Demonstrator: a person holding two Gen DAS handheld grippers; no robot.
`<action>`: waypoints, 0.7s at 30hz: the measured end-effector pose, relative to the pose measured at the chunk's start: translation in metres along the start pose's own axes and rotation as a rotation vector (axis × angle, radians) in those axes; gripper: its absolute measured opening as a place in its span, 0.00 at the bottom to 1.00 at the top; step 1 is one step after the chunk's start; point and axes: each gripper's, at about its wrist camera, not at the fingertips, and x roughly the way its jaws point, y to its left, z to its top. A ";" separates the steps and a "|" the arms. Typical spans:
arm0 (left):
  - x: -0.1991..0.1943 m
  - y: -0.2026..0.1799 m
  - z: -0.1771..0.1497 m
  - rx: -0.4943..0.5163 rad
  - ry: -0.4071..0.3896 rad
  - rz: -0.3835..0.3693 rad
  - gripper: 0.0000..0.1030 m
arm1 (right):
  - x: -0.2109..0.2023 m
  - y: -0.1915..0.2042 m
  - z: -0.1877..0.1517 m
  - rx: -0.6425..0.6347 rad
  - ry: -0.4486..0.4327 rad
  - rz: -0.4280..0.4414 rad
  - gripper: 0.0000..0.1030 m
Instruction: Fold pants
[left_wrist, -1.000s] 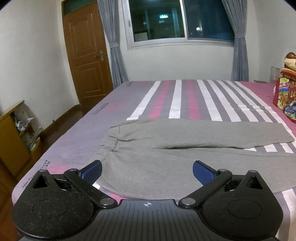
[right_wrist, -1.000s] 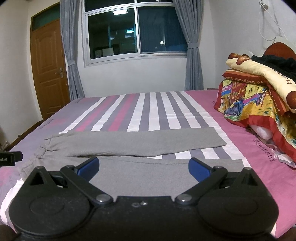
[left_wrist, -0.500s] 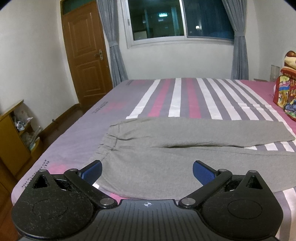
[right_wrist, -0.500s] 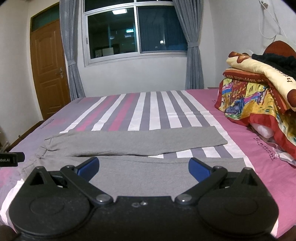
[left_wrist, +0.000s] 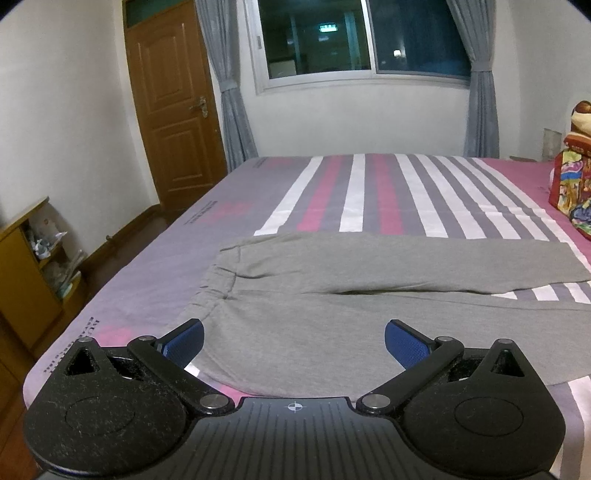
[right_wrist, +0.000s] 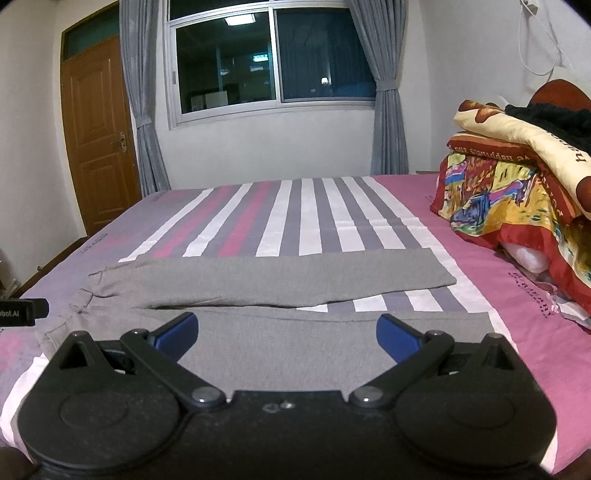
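Note:
Grey pants (left_wrist: 332, 295) lie flat on the striped bed, waistband at the left, both legs running to the right with a narrow gap between them. They also show in the right wrist view (right_wrist: 277, 280). My left gripper (left_wrist: 293, 343) is open and empty, hovering over the near leg by the waistband end. My right gripper (right_wrist: 286, 336) is open and empty, over the near leg toward the cuff end. The tip of the left gripper (right_wrist: 22, 312) shows at the left edge of the right wrist view.
The bed sheet (left_wrist: 354, 195) has pink, grey and white stripes. A pile of colourful folded blankets (right_wrist: 517, 192) sits at the bed's right. A wooden shelf (left_wrist: 26, 266) and door (left_wrist: 173, 110) stand at the left, past the bed's edge.
Both grippers have tilted down slightly, so the pants sit a little higher in both views. The pants have not moved. Both grippers stay open.

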 end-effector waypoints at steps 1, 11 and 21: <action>0.001 0.000 0.000 0.001 0.000 0.000 1.00 | 0.000 0.000 0.000 0.001 -0.001 0.000 1.00; 0.002 0.000 0.000 0.001 0.000 0.000 1.00 | 0.002 0.001 -0.002 0.000 0.006 0.002 1.00; 0.009 0.004 0.001 -0.004 0.004 0.004 1.00 | 0.004 0.002 -0.003 -0.006 0.003 0.009 1.00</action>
